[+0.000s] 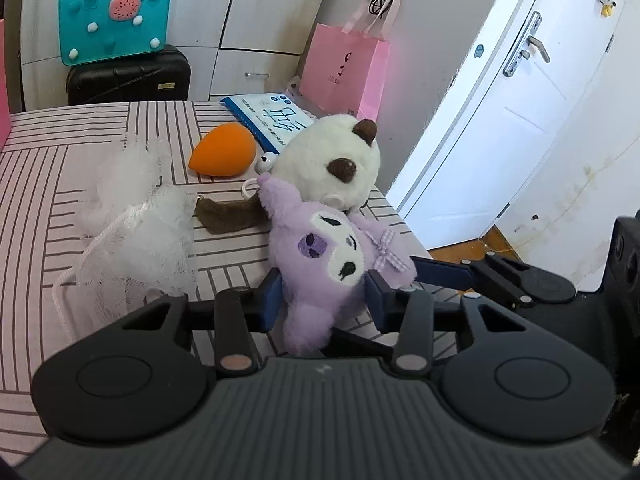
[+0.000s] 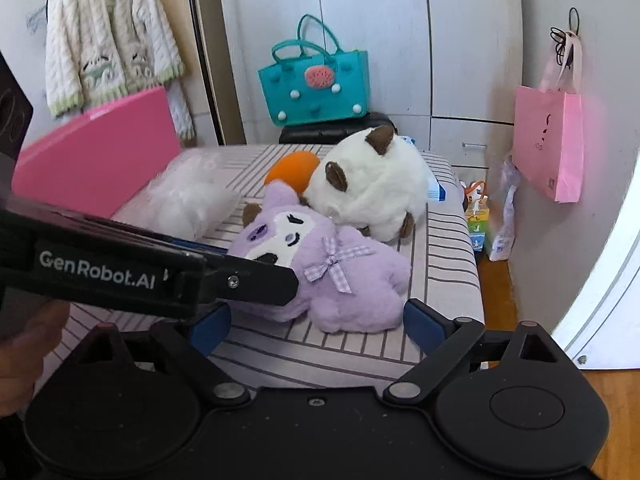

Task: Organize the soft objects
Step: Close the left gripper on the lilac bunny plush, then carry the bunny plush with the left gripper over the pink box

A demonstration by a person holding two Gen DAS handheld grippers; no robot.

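A striped table (image 2: 448,248) carries 5 soft things. At its far right lies a white plush (image 1: 332,160) with brown ears; beside it, nearer, a purple plush (image 1: 320,256) with a gingham bow lies on its back. The left tool (image 1: 324,300) is clenched on the purple plush's head, blue pads pressing both sides. The right tool (image 2: 316,324) stands released, its jaws wide on either side of the plush's legs. Left lies a white mesh pouf (image 1: 140,236); far behind, an orange sponge (image 1: 222,152).
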